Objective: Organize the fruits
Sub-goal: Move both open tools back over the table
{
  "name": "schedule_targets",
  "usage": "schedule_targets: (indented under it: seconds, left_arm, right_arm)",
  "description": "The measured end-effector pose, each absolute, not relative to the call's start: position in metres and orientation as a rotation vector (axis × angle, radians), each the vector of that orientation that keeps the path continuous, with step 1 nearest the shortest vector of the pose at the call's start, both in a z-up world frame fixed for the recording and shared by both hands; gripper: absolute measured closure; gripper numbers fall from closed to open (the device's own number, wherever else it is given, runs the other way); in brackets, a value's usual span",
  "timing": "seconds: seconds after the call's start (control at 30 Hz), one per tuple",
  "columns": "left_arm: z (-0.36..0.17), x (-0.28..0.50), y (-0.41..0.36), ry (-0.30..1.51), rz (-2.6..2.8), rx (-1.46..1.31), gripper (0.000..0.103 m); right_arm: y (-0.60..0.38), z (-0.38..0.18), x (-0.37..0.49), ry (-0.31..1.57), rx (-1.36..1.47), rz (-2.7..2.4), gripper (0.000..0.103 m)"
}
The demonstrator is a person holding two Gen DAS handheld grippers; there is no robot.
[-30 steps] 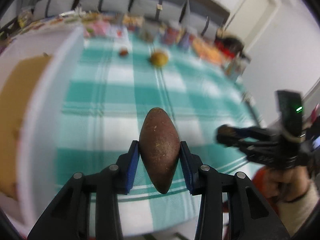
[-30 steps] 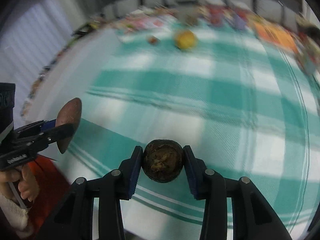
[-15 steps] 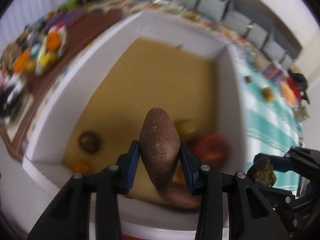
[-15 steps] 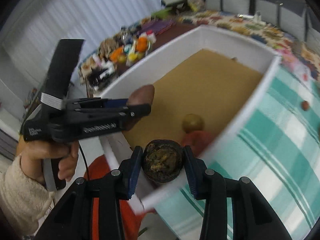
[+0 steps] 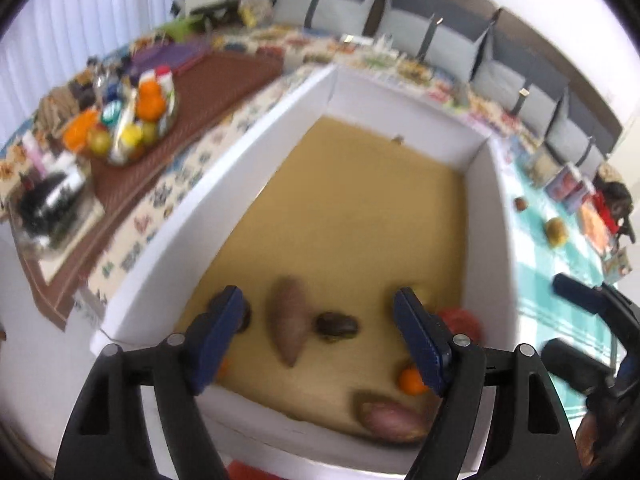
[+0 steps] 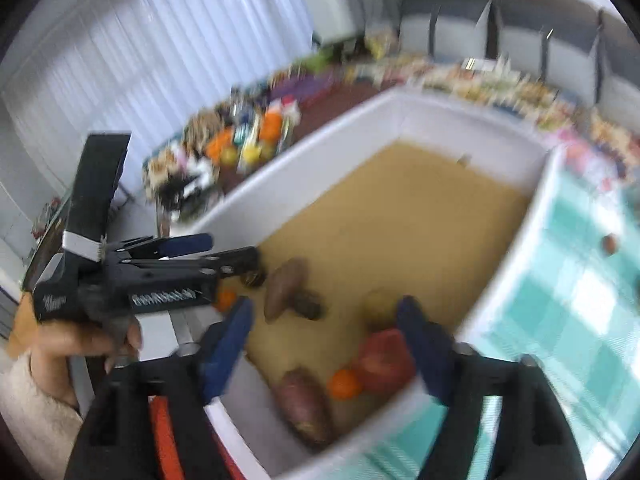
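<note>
My left gripper (image 5: 318, 328) is open and empty above the near end of a white box (image 5: 256, 148) with a tan floor. On that floor lie a brown pointed fruit (image 5: 291, 320), a dark round fruit (image 5: 337, 325), a second brown fruit (image 5: 390, 416), a small orange (image 5: 412, 380) and a red fruit (image 5: 460, 320). My right gripper (image 6: 326, 340) is open and empty over the same box (image 6: 516, 248). The brown fruit (image 6: 285, 289), the dark fruit (image 6: 308, 304), the red fruit (image 6: 384, 356) and the left gripper (image 6: 224, 254) also show in the right wrist view.
On the teal checked cloth (image 5: 536, 248) right of the box lie a yellow fruit (image 5: 557, 232) and a small brown one (image 5: 520, 203). A tray of colourful items (image 5: 124, 124) stands on a brown mat to the left. Grey chairs line the far side.
Both grippers have opened and let go: the brown pointed fruit from the left and the dark round fruit from the right now lie on the box floor.
</note>
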State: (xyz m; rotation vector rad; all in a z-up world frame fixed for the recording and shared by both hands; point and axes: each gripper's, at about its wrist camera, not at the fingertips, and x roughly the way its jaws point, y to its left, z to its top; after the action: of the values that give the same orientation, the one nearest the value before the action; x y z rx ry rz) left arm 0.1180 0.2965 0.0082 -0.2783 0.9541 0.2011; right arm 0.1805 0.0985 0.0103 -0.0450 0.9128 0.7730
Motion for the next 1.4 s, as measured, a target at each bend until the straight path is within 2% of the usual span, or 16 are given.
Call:
schedule_targets:
  seconds: [0.13,0.3,0.4,0.57,0.67,0.87,1.1,1.4]
  left_arm:
    - [0.034,0.108,0.237,0.886,0.075,-0.240,0.021]
    - [0.043,0.101,0.129,0.852,-0.167,-0.188,0.016]
    - [0.023,0.104,0.059,0.875,-0.308,-0.158,0.014]
    - [-0.066,0.126,-0.031,0.986,-0.332,-0.028,0.014]
    - [-0.106,0.141,-0.048,1.034,-0.282,-0.005,0.014]
    - [-0.131,0.163,-0.052,1.025,-0.206,0.022,0.014]
    - [-0.139,0.162,-0.053,0.952,-0.192,0.099,0.008]
    - [-0.140,0.161,-0.055,0.940,-0.193,0.102,0.006]
  right_arm:
    - [0.011,0.006,0.167,0.821,-0.083,0.617,0.006]
    - [-0.135,-0.071,0.142,0.917,-0.117,0.305,0.006]
    - [-0.210,-0.112,0.118,0.977,-0.107,0.120,0.006]
    - [-0.275,-0.137,0.088,0.979,0.019,-0.050,0.006]
    - [-0.282,-0.139,0.090,0.992,0.040,-0.080,0.006]
    - [-0.280,-0.148,0.102,1.002,-0.026,-0.088,0.000]
    - [-0.286,-0.151,0.103,1.018,0.022,-0.075,0.000]
    - [-0.286,-0.152,0.104,1.018,0.022,-0.073,0.000]
